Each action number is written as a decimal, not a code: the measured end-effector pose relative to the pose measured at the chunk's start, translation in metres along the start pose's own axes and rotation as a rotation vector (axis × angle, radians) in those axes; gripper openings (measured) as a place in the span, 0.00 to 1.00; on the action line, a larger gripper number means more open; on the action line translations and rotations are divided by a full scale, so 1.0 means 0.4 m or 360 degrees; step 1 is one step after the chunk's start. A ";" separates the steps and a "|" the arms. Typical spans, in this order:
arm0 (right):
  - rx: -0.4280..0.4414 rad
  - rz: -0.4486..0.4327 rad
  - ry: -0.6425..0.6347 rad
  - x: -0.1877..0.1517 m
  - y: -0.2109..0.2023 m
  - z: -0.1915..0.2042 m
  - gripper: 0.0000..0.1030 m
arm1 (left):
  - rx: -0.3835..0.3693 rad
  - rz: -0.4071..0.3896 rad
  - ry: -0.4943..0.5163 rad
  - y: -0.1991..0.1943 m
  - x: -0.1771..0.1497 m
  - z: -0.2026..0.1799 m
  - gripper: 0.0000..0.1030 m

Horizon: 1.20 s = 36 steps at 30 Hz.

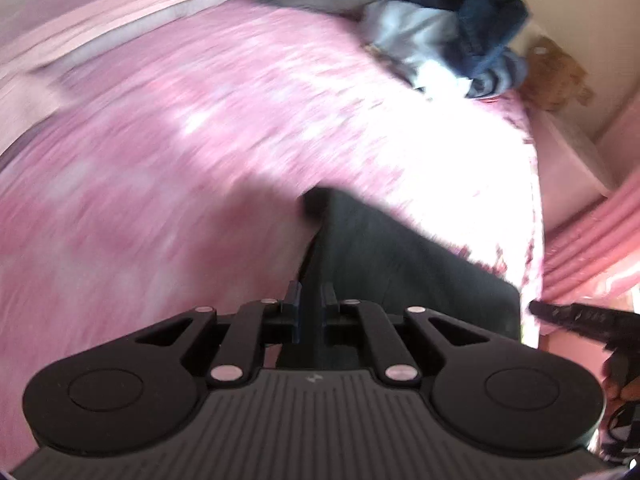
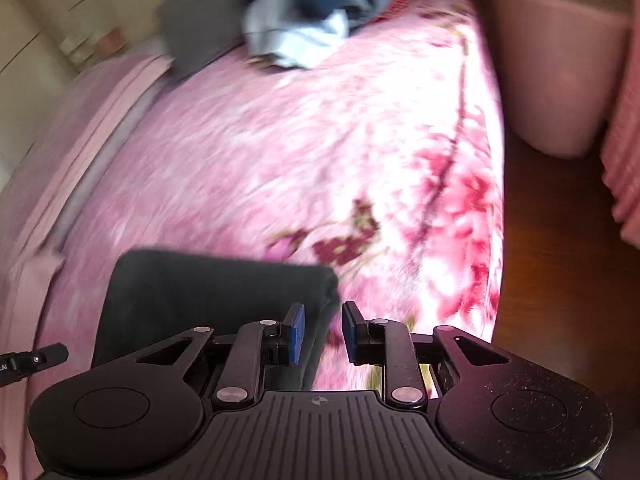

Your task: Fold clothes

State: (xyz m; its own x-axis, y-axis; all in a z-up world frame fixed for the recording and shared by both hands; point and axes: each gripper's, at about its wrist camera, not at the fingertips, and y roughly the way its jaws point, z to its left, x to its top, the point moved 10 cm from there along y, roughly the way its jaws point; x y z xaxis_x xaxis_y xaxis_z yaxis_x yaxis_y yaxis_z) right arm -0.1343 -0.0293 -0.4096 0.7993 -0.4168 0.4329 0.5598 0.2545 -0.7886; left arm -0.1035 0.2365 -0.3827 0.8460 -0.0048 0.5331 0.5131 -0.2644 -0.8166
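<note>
A dark garment (image 2: pixel 208 292) lies on the bed (image 2: pixel 280 168), near its front edge, and it already has the shape of a folded rectangle with one rounded, doubled edge on the right side. The left gripper (image 1: pixel 311 300) has its two fingers pressed together on an upright fold of this dark cloth, so it holds the fabric pinched, I think in order to keep the layers together while the piece is lifted or turned over. The right gripper (image 2: pixel 323 332) stands just beside the right edge of the same garment, its blue pads apart and nothing between them; it looks ready to take that edge, or it has let it go, and the pictures fit both. Both views are blurred, so I cannot say exactly how many layers the garment has.

At the far end of the bed a loose heap of blue and pale clothes (image 1: pixel 452 40) is waiting, not folded, next to a grey pillow (image 2: pixel 196 28). Well apart from the dark garment, it probably stays there so the front part of the pink flowered cover is free as a working surface. A brown soft toy (image 1: pixel 556 74) sits behind the heap
</note>
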 end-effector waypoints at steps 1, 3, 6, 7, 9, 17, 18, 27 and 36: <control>-0.0017 -0.0017 0.0056 0.013 0.012 -0.010 0.24 | -0.0021 0.0000 0.0041 0.026 0.025 -0.016 0.04; -0.0021 -0.0043 0.0161 0.028 0.025 -0.026 0.24 | -0.0104 0.0000 0.0118 0.073 0.061 -0.058 0.04; -0.0018 -0.0071 0.0113 0.034 0.045 -0.011 0.24 | -0.0149 0.0021 0.0227 0.138 0.062 -0.089 0.06; -0.0026 -0.0074 0.0049 0.033 0.052 -0.003 0.24 | -0.0108 0.0034 0.0271 0.170 0.047 -0.078 0.06; -0.0073 -0.0087 -0.0083 0.028 0.070 0.004 0.24 | -0.0033 0.0067 0.0339 0.233 0.011 -0.051 0.03; 0.0069 -0.0009 0.0171 0.038 0.082 -0.055 0.29 | -0.0123 0.0070 0.0146 0.220 0.007 -0.016 0.03; 0.0098 -0.0002 0.0240 0.044 0.077 -0.060 0.29 | -0.0168 0.0078 0.0067 0.211 0.020 -0.009 0.03; 0.0267 0.0100 0.0659 0.070 0.091 -0.082 0.29 | -0.0418 0.0137 -0.0621 0.258 0.109 0.060 0.13; 0.0305 0.0181 0.0799 0.064 0.120 -0.097 0.30 | -0.0398 0.0258 -0.0891 0.320 0.118 0.114 0.32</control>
State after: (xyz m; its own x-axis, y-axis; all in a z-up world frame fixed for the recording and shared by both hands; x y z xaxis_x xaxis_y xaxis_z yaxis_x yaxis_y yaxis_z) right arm -0.0953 -0.0614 -0.4534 0.6807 -0.7308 0.0509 0.5433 0.4570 -0.7042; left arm 0.0089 0.2466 -0.4721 0.8924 0.4237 0.1551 0.3800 -0.5204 -0.7648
